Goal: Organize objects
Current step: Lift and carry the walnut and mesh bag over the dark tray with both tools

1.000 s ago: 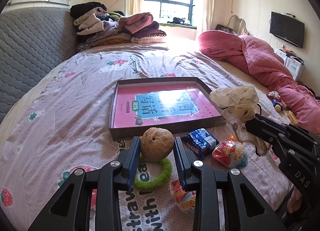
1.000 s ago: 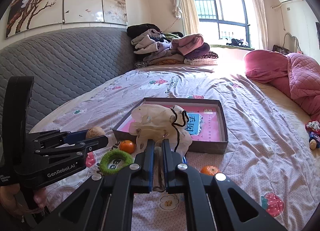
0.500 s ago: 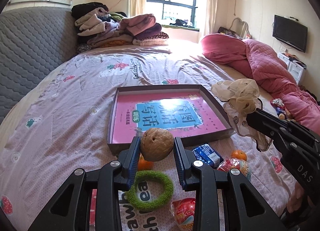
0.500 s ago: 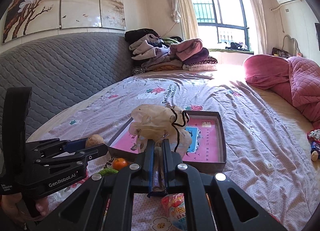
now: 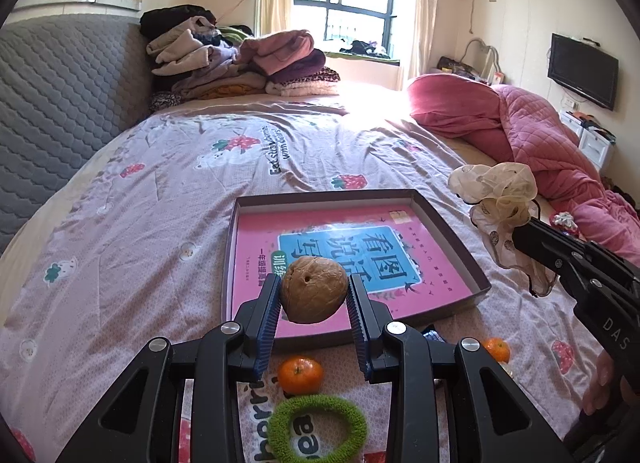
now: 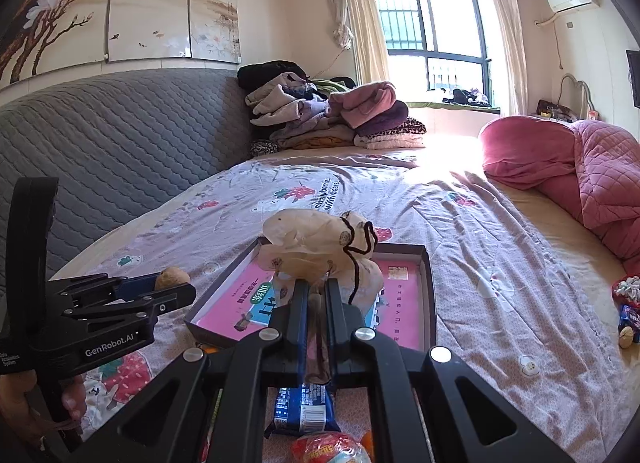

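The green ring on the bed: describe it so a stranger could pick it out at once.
Start at the shallow box holding a pink book on the bedspread. On the near side of the box lies a mandarin, and the green fuzzy ring lies flat just nearer than that, below the left gripper shut on a walnut. It is the only green, hollow, fuzzy thing among round fruit and shiny packets.

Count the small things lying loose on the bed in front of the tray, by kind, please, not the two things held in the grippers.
Oranges: 2
Green hair ring: 1
Blue snack pack: 1
Red snack pack: 1
Total: 5
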`<state>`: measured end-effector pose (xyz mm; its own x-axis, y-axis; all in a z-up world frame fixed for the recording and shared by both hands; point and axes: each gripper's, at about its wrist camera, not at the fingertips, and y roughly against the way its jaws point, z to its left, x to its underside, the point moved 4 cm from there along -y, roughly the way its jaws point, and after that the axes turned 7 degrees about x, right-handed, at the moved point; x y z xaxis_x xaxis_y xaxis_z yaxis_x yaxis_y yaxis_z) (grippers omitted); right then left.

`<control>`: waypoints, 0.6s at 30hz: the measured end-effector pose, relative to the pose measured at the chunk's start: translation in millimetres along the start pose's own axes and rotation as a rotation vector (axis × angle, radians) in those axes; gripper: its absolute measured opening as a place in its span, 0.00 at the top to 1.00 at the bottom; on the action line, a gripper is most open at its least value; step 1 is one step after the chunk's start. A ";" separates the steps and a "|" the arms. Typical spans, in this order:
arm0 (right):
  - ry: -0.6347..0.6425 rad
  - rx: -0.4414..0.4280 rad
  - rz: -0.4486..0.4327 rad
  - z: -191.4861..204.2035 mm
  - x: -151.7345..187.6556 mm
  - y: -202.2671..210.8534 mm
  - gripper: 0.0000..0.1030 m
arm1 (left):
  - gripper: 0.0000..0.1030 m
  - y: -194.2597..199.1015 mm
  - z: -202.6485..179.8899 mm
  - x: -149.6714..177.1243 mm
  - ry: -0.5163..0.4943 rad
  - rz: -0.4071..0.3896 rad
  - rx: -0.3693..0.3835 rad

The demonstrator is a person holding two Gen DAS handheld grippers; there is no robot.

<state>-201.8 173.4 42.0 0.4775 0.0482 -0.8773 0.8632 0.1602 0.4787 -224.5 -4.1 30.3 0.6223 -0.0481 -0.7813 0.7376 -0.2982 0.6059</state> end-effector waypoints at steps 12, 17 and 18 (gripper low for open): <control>0.013 0.020 0.047 -13.9 -8.2 -39.6 0.92 | 0.67 -38.0 2.8 -21.8 0.010 0.018 0.051; 0.042 0.021 0.087 -17.2 -6.9 -62.6 0.92 | 0.67 -61.3 11.1 -21.5 0.007 0.047 0.040; 0.041 0.014 0.100 -18.7 -6.5 -68.0 0.92 | 0.67 -66.6 13.9 -21.8 0.012 0.053 0.040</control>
<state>-266.6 180.6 14.5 0.5545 0.1033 -0.8257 0.8139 0.1393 0.5640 -290.8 3.5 4.9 0.6638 -0.0538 -0.7460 0.6922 -0.3336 0.6400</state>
